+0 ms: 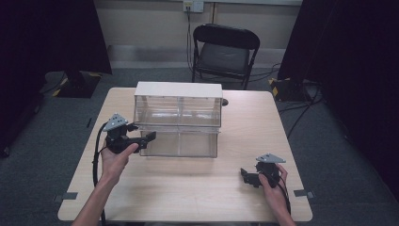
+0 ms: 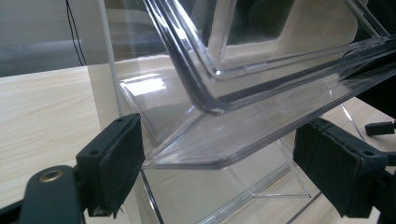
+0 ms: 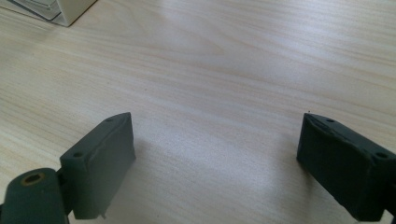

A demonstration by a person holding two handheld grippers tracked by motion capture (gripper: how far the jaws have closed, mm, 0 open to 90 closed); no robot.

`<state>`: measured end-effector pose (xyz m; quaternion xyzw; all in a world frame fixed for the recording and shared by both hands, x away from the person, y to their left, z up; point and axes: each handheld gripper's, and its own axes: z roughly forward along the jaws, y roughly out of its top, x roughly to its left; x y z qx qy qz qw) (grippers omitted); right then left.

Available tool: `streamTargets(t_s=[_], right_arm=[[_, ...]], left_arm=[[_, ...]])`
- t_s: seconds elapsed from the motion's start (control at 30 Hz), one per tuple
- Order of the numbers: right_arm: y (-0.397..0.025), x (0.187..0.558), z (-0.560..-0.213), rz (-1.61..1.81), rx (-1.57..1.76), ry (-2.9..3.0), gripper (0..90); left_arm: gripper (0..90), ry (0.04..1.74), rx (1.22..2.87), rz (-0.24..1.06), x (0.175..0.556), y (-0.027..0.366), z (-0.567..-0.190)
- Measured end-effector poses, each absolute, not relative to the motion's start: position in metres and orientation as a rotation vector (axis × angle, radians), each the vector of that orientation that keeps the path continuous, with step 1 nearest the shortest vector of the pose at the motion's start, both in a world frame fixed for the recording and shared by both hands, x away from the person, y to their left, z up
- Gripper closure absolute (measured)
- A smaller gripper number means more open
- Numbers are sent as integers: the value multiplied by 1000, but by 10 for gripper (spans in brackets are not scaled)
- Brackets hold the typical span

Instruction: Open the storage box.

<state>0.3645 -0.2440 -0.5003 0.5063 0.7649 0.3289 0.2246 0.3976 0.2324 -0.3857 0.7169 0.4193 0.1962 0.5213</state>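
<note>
Clear plastic drawer unit (image 1: 178,123) is placed at the far middle of the bench (image 1: 197,188), its lower drawer's lip lying between the spread jaws of the left gripper (image 1: 149,137), while the released right gripper (image 1: 244,175) is kept well apart.

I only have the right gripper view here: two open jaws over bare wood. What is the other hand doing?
Observer: The left gripper is at the left end of a clear plastic drawer box on the table.
Operator: Has it gripped anything?
Observer: No; in the left gripper view its jaws stand open on either side of the lower drawer's lip.
Operator: Where is my gripper?
Observer: The right gripper is near the table's front right, apart from the box.
</note>
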Motion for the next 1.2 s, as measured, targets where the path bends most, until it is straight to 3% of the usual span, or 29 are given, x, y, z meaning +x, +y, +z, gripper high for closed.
streamTargets(t_s=[1.2], right_arm=[[-244, 365, -500, 907, 1397, 2110, 105]], left_arm=[[165, 1001, 1711, 471, 396, 233, -385]])
